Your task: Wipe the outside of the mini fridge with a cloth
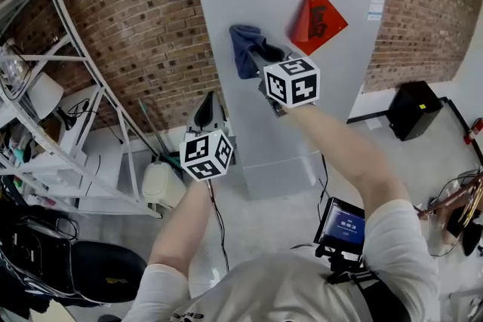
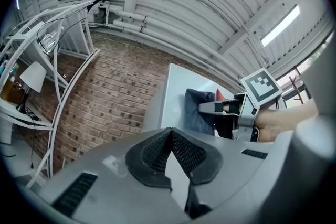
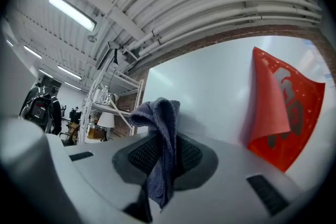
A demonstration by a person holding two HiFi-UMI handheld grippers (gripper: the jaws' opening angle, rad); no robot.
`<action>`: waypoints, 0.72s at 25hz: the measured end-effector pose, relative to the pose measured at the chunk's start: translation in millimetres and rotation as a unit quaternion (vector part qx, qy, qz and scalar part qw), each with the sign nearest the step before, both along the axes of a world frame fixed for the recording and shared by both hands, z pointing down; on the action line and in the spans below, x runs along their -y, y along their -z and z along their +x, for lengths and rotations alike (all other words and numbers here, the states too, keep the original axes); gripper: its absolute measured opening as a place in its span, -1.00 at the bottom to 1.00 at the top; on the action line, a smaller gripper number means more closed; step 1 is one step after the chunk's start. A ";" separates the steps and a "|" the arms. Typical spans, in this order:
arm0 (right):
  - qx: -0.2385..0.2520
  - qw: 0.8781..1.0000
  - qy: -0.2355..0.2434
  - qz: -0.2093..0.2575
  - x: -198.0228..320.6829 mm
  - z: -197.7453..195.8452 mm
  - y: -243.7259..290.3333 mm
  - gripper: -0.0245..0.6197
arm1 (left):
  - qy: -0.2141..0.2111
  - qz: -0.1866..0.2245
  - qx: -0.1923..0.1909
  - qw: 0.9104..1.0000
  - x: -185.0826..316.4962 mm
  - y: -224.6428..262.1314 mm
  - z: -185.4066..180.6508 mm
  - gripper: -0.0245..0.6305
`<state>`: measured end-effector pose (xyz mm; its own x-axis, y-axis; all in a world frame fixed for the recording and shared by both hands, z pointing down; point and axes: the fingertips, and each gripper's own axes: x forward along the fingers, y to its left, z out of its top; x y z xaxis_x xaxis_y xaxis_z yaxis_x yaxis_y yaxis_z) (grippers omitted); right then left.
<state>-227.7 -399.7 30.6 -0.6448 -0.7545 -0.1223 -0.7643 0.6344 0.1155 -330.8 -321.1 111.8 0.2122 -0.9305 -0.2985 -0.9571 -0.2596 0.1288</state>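
The pale grey mini fridge (image 1: 302,117) stands against a brick wall, its door facing me. A dark blue cloth (image 1: 243,49) is pressed on the upper left of the door, with my right gripper (image 1: 260,56) shut on it. In the right gripper view the cloth (image 3: 163,155) hangs folded between the jaws of the right gripper (image 3: 164,136), close to the fridge door (image 3: 210,86). My left gripper (image 1: 205,111) hovers beside the fridge's left edge, lower down. In its own view the left gripper (image 2: 171,132) has its pads meeting at the tip with nothing between them.
A red paper decoration (image 1: 317,15) and a label sticker (image 1: 377,0) are stuck on the door's upper right. A white metal rack (image 1: 68,87) stands at the left. A black box (image 1: 413,109) sits on the floor at the right, a small screen (image 1: 343,222) near my body.
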 end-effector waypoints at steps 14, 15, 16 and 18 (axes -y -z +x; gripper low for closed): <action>0.016 0.997 -0.070 0.010 5.4 138.5 12.1 -0.74 | -0.063 0.007 0.013 0.998 17.6 9.6 99.2 -0.92; 0.017 0.997 -0.073 0.011 5.4 148.1 12.1 -0.74 | -0.066 0.007 0.014 0.998 19.1 10.6 106.7 -0.92; 0.019 0.997 -0.076 0.012 5.7 158.0 12.3 -0.74 | -0.069 0.007 0.015 0.997 20.6 11.6 114.5 -0.92; 0.022 0.996 -0.084 0.013 6.7 177.9 13.9 -0.74 | -0.076 0.008 0.017 0.997 23.4 13.9 129.8 -0.92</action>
<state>-49.8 -406.3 16.6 -0.5034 -0.8473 -0.1691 -0.8640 0.4947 0.0935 -201.0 -344.5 97.9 0.3614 -0.8818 -0.3032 -0.9099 -0.4045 0.0921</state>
